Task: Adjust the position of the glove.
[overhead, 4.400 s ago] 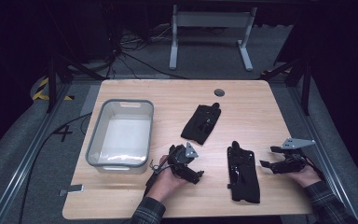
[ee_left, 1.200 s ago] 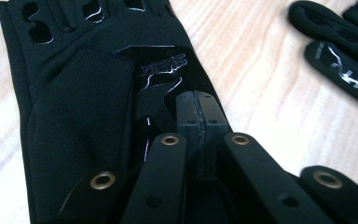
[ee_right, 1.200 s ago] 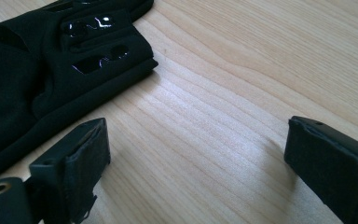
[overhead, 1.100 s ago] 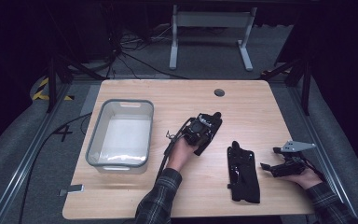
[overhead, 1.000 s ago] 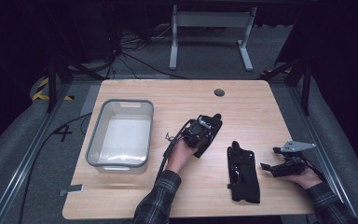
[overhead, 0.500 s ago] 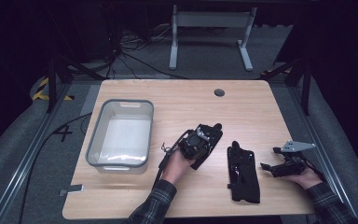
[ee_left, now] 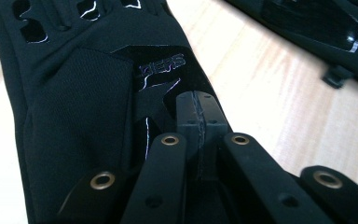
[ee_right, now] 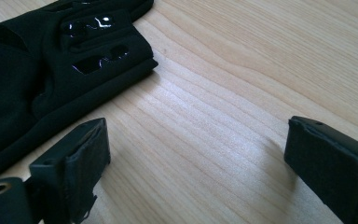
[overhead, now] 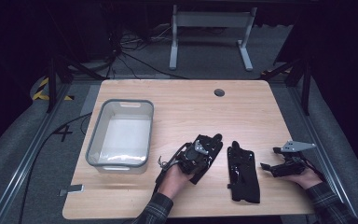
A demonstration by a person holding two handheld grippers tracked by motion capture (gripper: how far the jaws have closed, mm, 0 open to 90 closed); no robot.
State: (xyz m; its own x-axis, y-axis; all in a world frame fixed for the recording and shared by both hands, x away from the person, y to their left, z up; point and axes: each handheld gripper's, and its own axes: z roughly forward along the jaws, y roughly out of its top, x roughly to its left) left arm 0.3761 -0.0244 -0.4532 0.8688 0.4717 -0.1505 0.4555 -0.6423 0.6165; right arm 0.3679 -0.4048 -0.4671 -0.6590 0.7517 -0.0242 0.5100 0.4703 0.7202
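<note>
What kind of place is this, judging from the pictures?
Probably a lab or recording workspace: a light wooden table stands on grey carpet, loose black cables run across the floor, and yellow-black hazard tape marks it.

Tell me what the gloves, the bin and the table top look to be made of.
Left glove: black woven fabric, matte, with a mesh-like panel and glossy, probably rubber or plastic, printed patches.
Right glove: seemingly the same, with shiny inserts.
Bin: translucent grey plastic; the pale bottom shows through its walls.
Table top: light wood grain, satin sheen; possibly laminate.
</note>
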